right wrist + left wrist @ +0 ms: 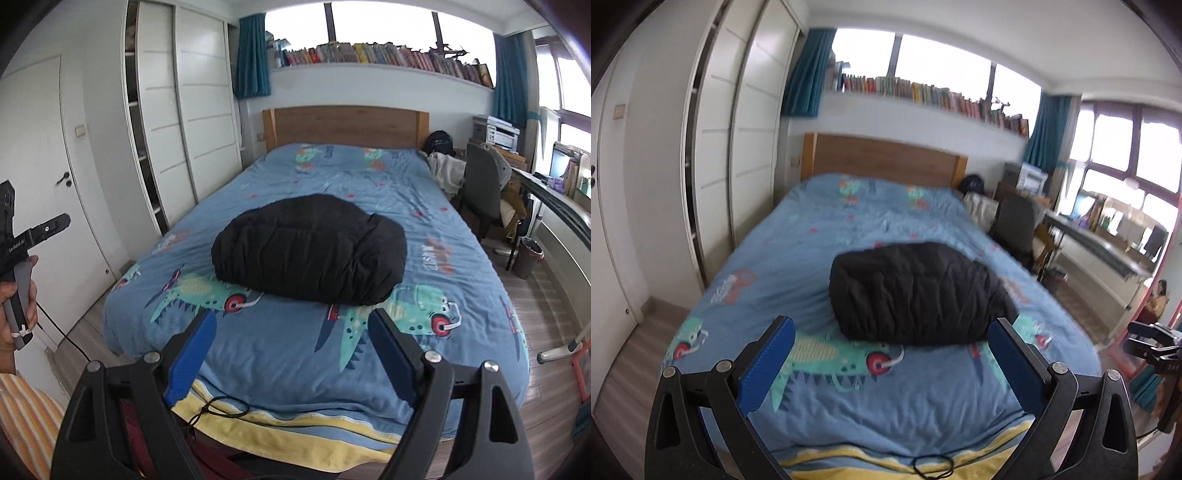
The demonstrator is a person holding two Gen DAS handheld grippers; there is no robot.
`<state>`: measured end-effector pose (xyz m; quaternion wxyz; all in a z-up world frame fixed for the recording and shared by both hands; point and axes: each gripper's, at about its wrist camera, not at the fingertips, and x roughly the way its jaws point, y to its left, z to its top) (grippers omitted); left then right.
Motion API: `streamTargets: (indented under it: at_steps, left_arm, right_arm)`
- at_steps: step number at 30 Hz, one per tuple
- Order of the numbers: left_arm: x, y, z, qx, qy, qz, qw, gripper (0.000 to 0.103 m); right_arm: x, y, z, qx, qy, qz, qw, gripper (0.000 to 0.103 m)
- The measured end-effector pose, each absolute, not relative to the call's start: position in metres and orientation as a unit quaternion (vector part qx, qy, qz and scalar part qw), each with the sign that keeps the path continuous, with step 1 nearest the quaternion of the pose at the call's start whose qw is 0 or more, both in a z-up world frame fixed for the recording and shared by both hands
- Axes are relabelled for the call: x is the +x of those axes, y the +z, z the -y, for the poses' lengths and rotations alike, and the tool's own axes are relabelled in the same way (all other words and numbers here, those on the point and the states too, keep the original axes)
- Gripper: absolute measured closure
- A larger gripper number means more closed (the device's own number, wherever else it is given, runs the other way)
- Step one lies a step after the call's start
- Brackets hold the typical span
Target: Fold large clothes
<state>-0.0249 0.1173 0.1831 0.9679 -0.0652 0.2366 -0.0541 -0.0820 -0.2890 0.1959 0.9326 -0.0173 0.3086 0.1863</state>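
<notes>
One black jacket (916, 291), quilted and puffy, folded into a rounded rectangular bundle. It sits mid-bed (812, 236), on the centerline, nearer the foot edge than the wooden headboard (882, 157). Blue cartoon-print duvet is bare on every side of the jacket, widest toward the headboard; a yellow band runs along the duvet's foot edge.

Two grippers, both off the fabric, above the bed's foot end:
- left gripper (890, 365): blue ribbed pads spread wide, nothing between them.
- right gripper (291, 354): pads also spread wide, holding nothing.

In the right wrist view, the left gripper's body (14, 240) shows off the bed's left side, a hand on its grip.

One thin black cord loop (221, 406) lies on the yellow band. One grey chair (484, 188) stands right of the bed, near the headboard corner. White sliding wardrobe doors (184, 110) line the bed's left side, with a floor strip between.
</notes>
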Motion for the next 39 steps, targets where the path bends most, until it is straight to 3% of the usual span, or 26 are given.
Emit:
streamTargets:
  at_steps: [13,18,39]
  left_arm:
    - [0.021,0.112,-0.092,-0.065,0.003,-0.279,0.958,0.001]
    - [0.026,0.097,-0.085,-0.017,0.061,-0.279,0.958,0.001]
    - [0.064,0.035,-0.081,-0.008,0.043,-0.365,0.93,0.001]
  right_arm:
    - [-0.017,0.113,0.253,0.019,0.208,-0.354,0.911,0.019]
    - [-0.001,0.087,0.25,0.022,0.175,-0.362,0.915,0.019]
    - [0.029,0.022,0.252,0.012,0.115,-0.395,0.911,0.019]
